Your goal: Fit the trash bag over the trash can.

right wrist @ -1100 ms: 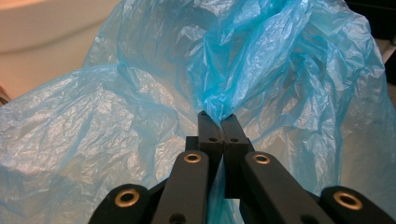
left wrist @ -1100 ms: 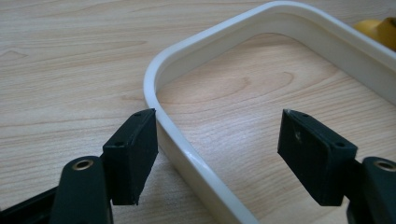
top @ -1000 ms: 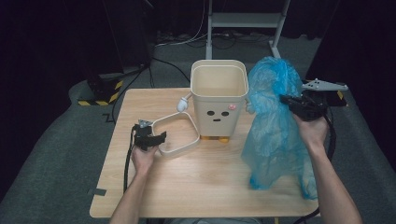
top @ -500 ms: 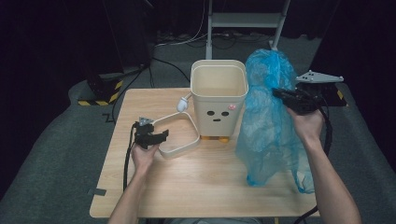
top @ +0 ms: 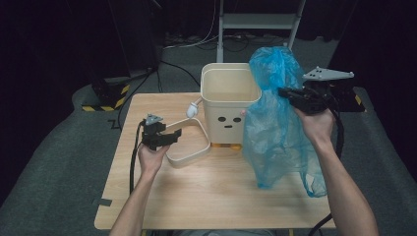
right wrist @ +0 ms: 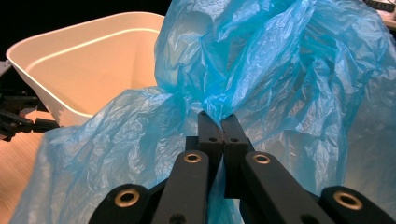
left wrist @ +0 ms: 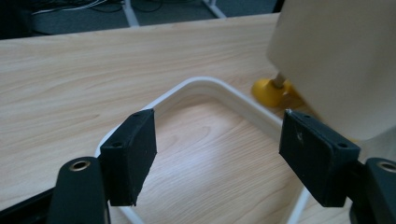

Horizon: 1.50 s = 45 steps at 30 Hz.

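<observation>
right now the right gripper (top: 284, 92) is pinching a bunch of the blue bag (top: 275, 123), its jaws pressed together on the crumpled plastic, as the right gripper view (right wrist: 221, 120) is showing plainly. the bag (right wrist: 280, 70) is hanging from that grip above the right side of the table (top: 221, 196), draping down beside the bin (top: 230, 103) and partly covering the bin's right wall; its lower end is trailing near the table's right edge. the bin is standing upright toward the far edge of the table, a little face on its front, on small yellow feet (left wrist: 271, 88).

meanwhile the left gripper (top: 174, 135) is hovering over the ring (top: 196, 147), a cream rounded frame that is lying flat on the table just left of the bin. its jaws are standing spread wide with nothing between them; in the left gripper view (left wrist: 217, 154) they are framing the ring (left wrist: 205, 86) and the bare wood inside it, with the bin's wall (left wrist: 336, 60) rising at the right. whether the jaws are touching the ring i cannot tell.
</observation>
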{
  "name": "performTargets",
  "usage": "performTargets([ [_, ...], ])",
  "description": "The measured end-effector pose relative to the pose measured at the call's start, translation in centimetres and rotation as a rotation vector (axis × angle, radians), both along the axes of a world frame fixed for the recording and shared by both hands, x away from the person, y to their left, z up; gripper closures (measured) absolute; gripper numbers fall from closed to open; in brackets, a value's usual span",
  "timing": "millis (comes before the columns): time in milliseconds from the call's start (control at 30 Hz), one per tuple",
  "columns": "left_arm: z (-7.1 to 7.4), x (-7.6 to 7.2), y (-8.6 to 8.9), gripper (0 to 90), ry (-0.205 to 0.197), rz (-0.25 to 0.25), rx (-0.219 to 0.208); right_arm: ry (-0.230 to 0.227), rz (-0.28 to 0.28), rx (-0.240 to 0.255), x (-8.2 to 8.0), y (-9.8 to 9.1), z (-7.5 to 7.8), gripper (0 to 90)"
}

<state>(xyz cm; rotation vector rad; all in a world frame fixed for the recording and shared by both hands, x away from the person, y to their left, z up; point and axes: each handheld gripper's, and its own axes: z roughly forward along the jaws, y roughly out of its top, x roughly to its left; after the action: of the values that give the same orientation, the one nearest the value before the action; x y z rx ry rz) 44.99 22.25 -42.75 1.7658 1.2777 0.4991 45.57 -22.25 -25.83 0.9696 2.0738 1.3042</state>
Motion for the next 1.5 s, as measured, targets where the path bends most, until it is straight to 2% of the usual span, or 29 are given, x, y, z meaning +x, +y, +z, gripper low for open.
performTargets([
  [33,0.3,0.0,-0.1,28.2,0.004,-0.011,-0.011,0.000,0.004,0.001,0.0,0.2,0.1,89.9],
  [100,0.9,0.1,-0.2,29.0,0.000,-0.025,-0.001,-0.005,0.023,0.001,0.1,0.6,0.3,89.9],
  [267,1.8,0.5,-0.2,29.7,0.007,-0.024,0.009,-0.005,0.047,-0.002,0.3,1.6,0.5,89.9],
  [300,1.9,0.5,-0.2,30.1,0.001,-0.021,-0.001,-0.003,0.051,-0.002,0.3,1.8,0.5,89.9],
  [400,2.6,0.5,-0.1,30.2,-0.007,-0.021,0.004,0.001,0.062,-0.003,0.5,2.3,0.6,89.9],
  [533,4.1,0.3,0.0,30.3,-0.039,-0.025,-0.021,0.004,0.081,0.000,0.9,3.0,0.8,89.9],
  [700,5.6,0.4,-0.2,30.3,-0.039,-0.034,-0.039,0.010,0.108,-0.004,1.2,4.3,1.0,89.9],
  [933,7.3,0.6,-0.6,31.1,-0.057,-0.062,-0.028,0.023,0.138,-0.008,1.9,5.8,1.3,89.8],
  [1233,9.6,0.8,-1.4,31.5,-0.095,-0.100,-0.043,0.050,0.167,-0.008,2.6,7.2,1.0,89.8],
  [1500,11.5,0.9,-2.1,32.3,-0.117,-0.113,-0.045,0.070,0.191,-0.036,3.0,8.3,0.6,89.8],
])
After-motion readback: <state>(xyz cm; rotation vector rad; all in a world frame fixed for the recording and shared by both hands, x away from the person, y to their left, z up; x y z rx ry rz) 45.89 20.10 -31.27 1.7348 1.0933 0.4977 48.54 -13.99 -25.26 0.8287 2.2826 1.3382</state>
